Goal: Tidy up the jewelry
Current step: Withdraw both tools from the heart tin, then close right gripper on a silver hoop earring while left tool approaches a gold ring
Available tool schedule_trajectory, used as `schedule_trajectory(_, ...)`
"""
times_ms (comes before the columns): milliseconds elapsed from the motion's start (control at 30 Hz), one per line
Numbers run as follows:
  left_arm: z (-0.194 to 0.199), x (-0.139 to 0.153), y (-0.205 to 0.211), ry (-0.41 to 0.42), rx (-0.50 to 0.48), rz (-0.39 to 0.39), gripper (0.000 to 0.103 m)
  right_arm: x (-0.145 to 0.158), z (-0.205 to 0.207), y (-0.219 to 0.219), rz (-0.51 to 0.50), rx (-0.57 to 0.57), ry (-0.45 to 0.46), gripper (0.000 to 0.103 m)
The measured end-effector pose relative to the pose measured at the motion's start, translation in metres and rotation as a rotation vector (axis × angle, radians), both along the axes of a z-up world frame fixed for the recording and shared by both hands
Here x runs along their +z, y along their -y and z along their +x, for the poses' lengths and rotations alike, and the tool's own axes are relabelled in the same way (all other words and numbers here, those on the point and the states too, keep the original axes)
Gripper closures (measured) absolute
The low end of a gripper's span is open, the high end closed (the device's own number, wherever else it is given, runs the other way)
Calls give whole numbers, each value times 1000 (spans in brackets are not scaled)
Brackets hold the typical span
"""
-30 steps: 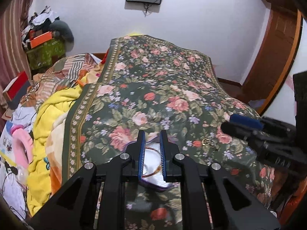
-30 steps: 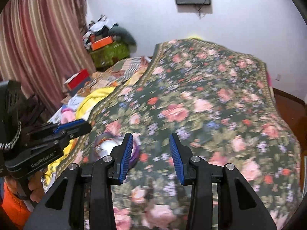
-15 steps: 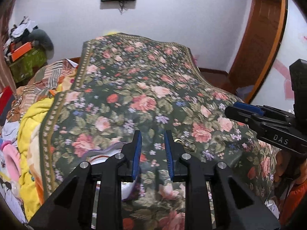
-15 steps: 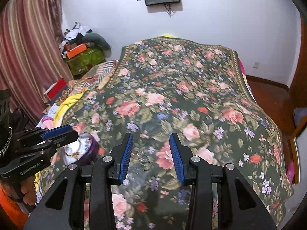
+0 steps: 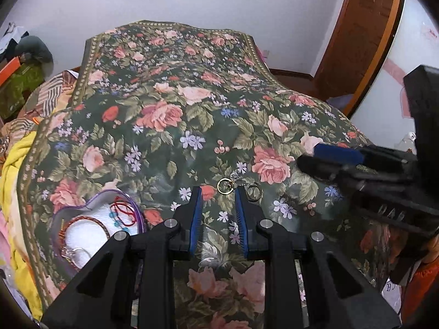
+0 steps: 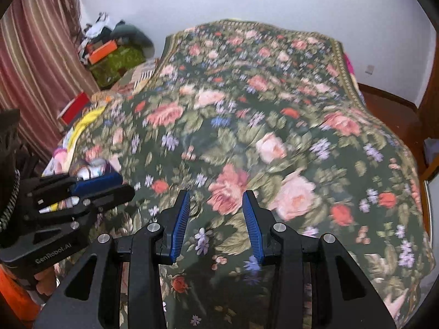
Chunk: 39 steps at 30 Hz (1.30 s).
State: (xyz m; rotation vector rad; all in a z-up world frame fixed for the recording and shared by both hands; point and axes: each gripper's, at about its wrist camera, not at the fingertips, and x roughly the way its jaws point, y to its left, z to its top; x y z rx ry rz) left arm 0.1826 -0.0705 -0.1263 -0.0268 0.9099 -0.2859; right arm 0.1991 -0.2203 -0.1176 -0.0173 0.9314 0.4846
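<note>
A gold ring and a silver ring lie close together on the floral bedspread. My left gripper is open and empty, its fingertips just short of the gold ring. A purple-rimmed heart-shaped tray to its left holds red cords, a beaded bracelet and other pieces. My right gripper is open and empty over the bedspread; it also shows in the left wrist view, to the right of the rings. The right wrist view is blurred and the rings do not show there.
The bed fills both views. Yellow and striped blankets lie along its left edge. A cluttered corner with an orange box stands by a striped curtain. A wooden door is at the right.
My left gripper has moved right from over the tray to the two rings and has opened wider. My right gripper has shifted over the bedspread and stays open.
</note>
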Motion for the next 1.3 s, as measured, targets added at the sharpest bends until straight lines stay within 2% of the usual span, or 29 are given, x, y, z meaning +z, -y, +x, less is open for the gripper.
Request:
schedule_trajectory(233,2,-1,-11,4,17,-16,81,-20,6,-20,-34,50,-63,67)
schedule_trajectory(667,3,-9,-14,-10,21,-28,81,-35,13,-36,-28,110,-123,67)
schedule_trajectory(733,2,-9,-13,-11,16,-26,81,-35,14,-35,-23,108,-122,72)
schedule_trajectory(800,2,-9,-11,-12,13,-19,81,-36,15,-35,-15,112,-131,83)
schedule_trajectory(833,2,-9,-11,-13,12,-17,81,-37,15,-35,-12,113,-134,83)
schedule_trajectory(1100,4,-13,-9,-37,5,-23,81,-27,12,-28,13,86,-96,83)
schedule_trajectory(1300,8,-18,1,-53,-22,3,80,-12,9,-12,21,46,-46,83)
